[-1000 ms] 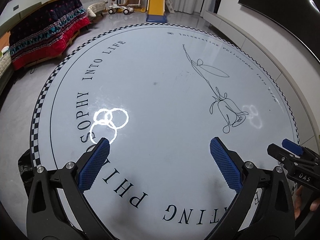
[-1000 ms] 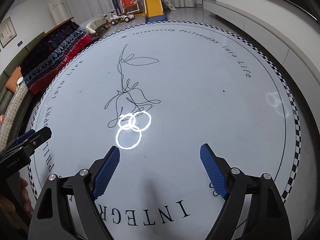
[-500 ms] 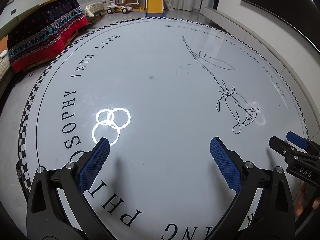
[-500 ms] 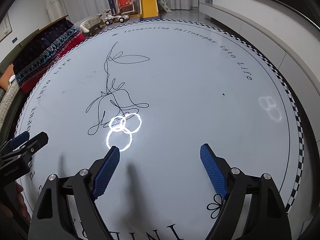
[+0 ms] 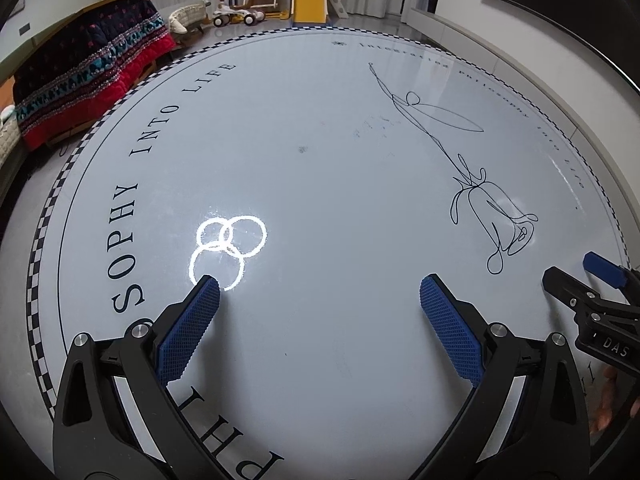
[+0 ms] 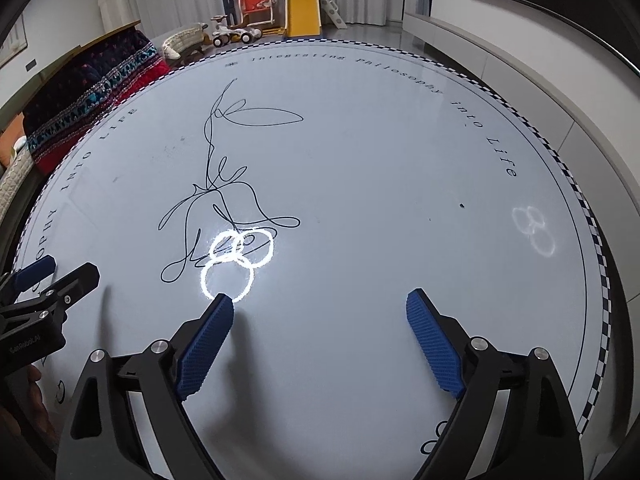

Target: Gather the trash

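I hold both claws over a round white floor mat [image 5: 320, 184] with a checkered border and the printed words "Philosophy into Life". My left gripper [image 5: 320, 292] is spread wide with nothing between its blue ribbed pads [image 5: 188, 328]; my right gripper [image 6: 320, 304] is spread just as wide and just as bare. Each claw shows at the edge of the other's view, so the two hover side by side, near each other, above the mat.

No trash shows in either view. The mat carries only its line-drawn flower [image 6: 224, 208], the glare of a three-ring ceiling lamp [image 5: 228, 248], a few faint smudges [image 5: 302, 149] and one small dark speck [image 6: 462, 205] too small to identify. A quilt-draped low table [image 5: 88, 80] and a toy slide [image 6: 304, 12] stand beyond the far rim.

By my reading, this is the search step, with no pickup in hand. The next move calls for sweeping the cameras off the mat to find litter and somewhere to put it, then lowering one spread claw around the first piece.
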